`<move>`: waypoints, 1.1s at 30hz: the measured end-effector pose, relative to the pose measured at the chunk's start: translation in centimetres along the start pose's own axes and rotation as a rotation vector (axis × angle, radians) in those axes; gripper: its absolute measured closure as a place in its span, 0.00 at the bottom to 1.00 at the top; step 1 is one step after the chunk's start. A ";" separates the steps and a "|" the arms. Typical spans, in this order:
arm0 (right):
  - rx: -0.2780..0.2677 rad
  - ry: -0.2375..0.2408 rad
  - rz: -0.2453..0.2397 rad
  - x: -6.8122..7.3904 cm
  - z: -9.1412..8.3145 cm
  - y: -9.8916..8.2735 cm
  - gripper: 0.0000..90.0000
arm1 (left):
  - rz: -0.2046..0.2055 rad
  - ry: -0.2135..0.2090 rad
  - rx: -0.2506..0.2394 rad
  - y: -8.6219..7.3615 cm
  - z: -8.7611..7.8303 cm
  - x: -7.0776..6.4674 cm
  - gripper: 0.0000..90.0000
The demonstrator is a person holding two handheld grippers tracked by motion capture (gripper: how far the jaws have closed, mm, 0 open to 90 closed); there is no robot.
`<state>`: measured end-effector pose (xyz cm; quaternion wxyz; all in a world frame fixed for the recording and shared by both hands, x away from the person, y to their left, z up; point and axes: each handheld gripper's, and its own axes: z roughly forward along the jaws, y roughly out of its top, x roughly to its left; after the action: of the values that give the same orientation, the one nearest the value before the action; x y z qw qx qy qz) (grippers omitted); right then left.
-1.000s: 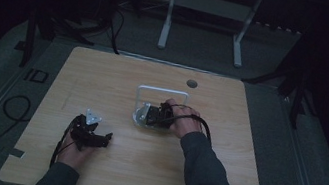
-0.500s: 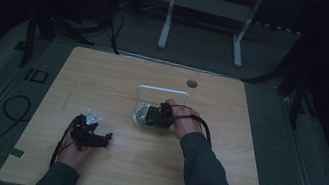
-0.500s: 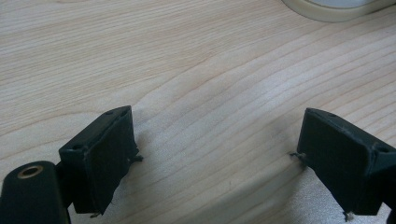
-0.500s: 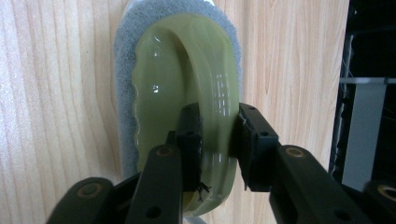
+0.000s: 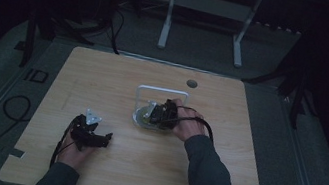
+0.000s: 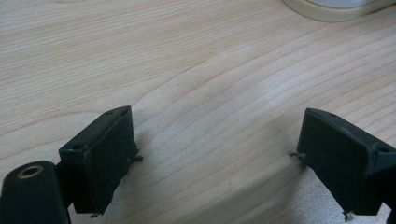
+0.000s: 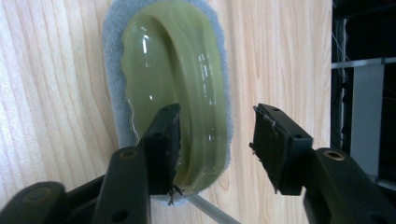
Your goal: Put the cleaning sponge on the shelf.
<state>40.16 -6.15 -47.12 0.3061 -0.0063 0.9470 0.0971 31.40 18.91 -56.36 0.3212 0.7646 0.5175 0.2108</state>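
Now right hand-held gripper opening, straddling green dish

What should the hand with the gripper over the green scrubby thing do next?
Probably lift the right gripper straight up and away. Its jaws have just been opening and stand apart with nothing pinched, and the green-handled sponge lies flat on the table, so it looks set down.
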 end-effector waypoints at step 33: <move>-0.213 0.003 0.451 2.7 -5.3 -4.7 0.42 | 0.001 -0.002 0.002 0.0 0.0 0.0 0.13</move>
<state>35.23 -11.62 -45.36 0.2727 0.1729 0.9093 0.2625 31.39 18.92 -56.35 0.3206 0.7653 0.5172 0.2097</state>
